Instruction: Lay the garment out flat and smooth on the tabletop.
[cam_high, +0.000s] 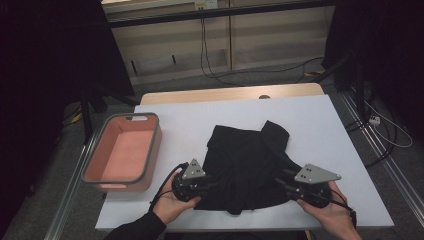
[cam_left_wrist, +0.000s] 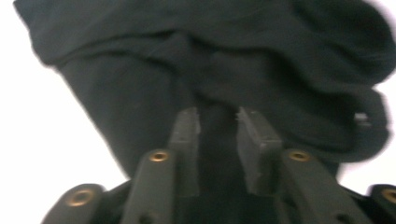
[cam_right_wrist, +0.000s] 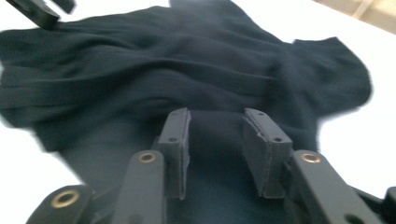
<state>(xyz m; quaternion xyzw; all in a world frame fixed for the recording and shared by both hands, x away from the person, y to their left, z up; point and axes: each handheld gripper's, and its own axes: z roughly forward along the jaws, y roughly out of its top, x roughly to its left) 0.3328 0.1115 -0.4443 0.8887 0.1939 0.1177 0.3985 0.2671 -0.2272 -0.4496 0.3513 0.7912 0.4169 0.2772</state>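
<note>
A black garment (cam_high: 247, 162) lies crumpled on the white table (cam_high: 320, 130), with a sleeve or collar part sticking out at its far right. My left gripper (cam_high: 212, 184) rests at the garment's near left edge, jaws pointing right onto the cloth. In the left gripper view, the left gripper (cam_left_wrist: 218, 112) is open with dark fabric (cam_left_wrist: 140, 93) lying in the gap. My right gripper (cam_high: 280, 182) sits at the near right edge, pointing left. In the right gripper view, the right gripper (cam_right_wrist: 216, 114) is open wider over the garment (cam_right_wrist: 163, 60). The left gripper's jaw tips (cam_right_wrist: 42, 11) show at top left.
A salmon-pink bin (cam_high: 123, 152) with a grey rim stands empty at the table's left edge. Bare white table lies beyond and to the right of the garment. A wooden strip (cam_high: 230, 94) runs along the far edge, with cables on the floor behind.
</note>
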